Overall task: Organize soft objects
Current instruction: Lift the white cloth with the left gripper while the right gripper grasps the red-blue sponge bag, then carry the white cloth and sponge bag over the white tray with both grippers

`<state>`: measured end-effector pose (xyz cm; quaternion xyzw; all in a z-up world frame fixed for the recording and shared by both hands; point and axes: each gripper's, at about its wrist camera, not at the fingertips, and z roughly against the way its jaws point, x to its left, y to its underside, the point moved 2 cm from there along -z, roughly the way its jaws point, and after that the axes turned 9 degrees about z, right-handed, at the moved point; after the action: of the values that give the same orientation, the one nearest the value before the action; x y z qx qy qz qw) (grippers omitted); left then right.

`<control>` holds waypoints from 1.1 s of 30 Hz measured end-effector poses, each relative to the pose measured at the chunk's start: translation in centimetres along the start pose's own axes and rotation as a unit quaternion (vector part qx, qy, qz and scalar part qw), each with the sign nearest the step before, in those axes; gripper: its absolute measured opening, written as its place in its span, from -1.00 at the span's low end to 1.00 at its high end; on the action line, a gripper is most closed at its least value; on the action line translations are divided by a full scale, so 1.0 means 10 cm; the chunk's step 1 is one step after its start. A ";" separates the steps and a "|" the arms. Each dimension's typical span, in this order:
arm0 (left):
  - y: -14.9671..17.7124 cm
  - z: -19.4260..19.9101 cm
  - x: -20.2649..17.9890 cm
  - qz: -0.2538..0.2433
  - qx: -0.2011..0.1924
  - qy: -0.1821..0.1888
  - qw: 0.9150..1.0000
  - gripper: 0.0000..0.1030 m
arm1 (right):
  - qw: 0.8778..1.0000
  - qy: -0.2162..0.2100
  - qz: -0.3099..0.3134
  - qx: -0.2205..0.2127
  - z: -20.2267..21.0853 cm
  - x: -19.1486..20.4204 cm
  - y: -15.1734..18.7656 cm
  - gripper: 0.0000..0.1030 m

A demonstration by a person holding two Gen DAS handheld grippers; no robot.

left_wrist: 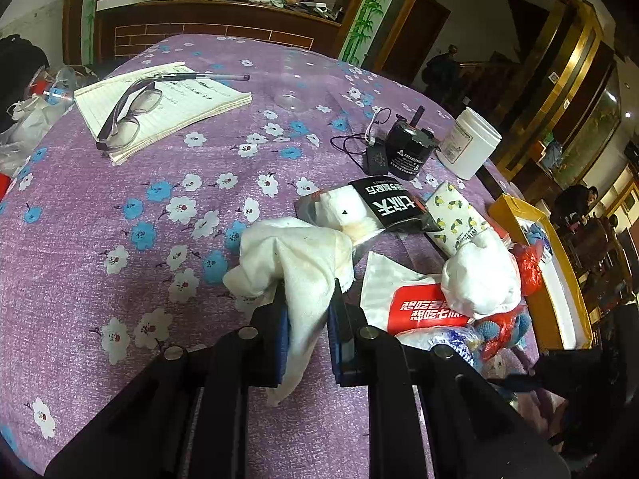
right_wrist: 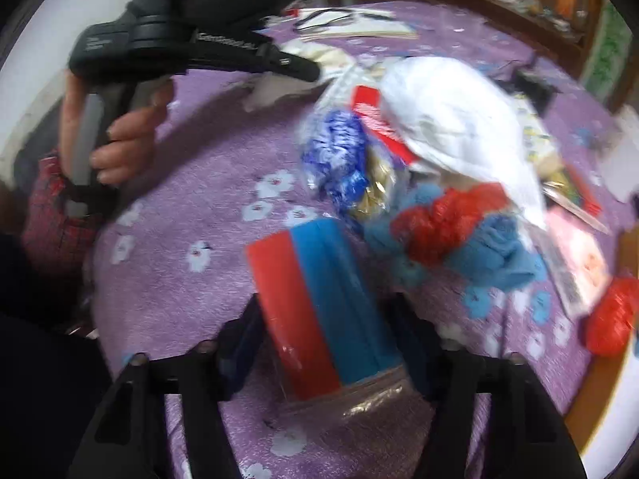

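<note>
My left gripper (left_wrist: 307, 283) is shut on a crumpled white cloth (left_wrist: 295, 259) and holds it above the purple flowered tablecloth (left_wrist: 139, 207). My right gripper (right_wrist: 323, 307) is shut on a red and blue pack in clear wrap (right_wrist: 319, 307), just above the table; this view is blurred. A pile of soft things lies ahead of it: a white bag (right_wrist: 451, 119), a blue cloth (right_wrist: 491, 251), a red net bag (right_wrist: 443, 215) and a blue-printed bag (right_wrist: 339, 151). The left gripper and the hand holding it show at the upper left (right_wrist: 303, 66).
A notebook with glasses and a pen (left_wrist: 159, 107) lies far left. A black can (left_wrist: 407, 147), a white jar (left_wrist: 471, 143), a black-labelled pack (left_wrist: 379, 207) and a lemon-print tissue pack (left_wrist: 455, 215) sit at the right. A yellow-edged box (left_wrist: 559, 279) stands off the right edge.
</note>
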<state>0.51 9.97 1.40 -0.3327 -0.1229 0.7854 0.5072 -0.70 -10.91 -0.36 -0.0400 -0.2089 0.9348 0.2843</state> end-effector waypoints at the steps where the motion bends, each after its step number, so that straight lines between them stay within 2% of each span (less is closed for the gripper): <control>1: 0.00 0.01 -0.01 -0.001 -0.001 0.001 1.000 -0.73 | 1.000 0.002 -0.009 -0.005 0.02 0.01 0.02 -0.04; 6: 0.01 0.09 -0.06 -0.011 -0.020 0.016 1.000 -0.73 | 0.996 0.005 -0.075 -0.054 0.21 0.03 0.16 -0.11; 12: 0.08 0.22 -0.27 -0.059 -0.050 0.027 0.997 -0.73 | 0.976 0.049 -0.155 -0.144 0.56 -0.06 0.27 -0.11; 18: 0.19 0.33 -0.48 -0.094 -0.066 0.018 0.993 -0.73 | 0.966 0.056 -0.200 -0.155 0.68 -0.20 0.35 -0.11; 26: 0.41 0.43 -0.80 -0.129 -0.083 0.010 0.988 -0.73 | 0.957 0.070 -0.222 -0.172 0.82 -0.23 0.47 -0.11; 33: 0.59 0.30 -1.16 -0.168 -0.079 -0.009 0.983 -0.73 | 0.947 0.080 -0.249 -0.184 0.92 -0.31 0.62 -0.10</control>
<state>-2.60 -2.44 5.14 -0.3393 -0.2431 0.6797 0.6031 -3.06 -20.69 5.26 -0.1128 -0.3576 0.7730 0.5117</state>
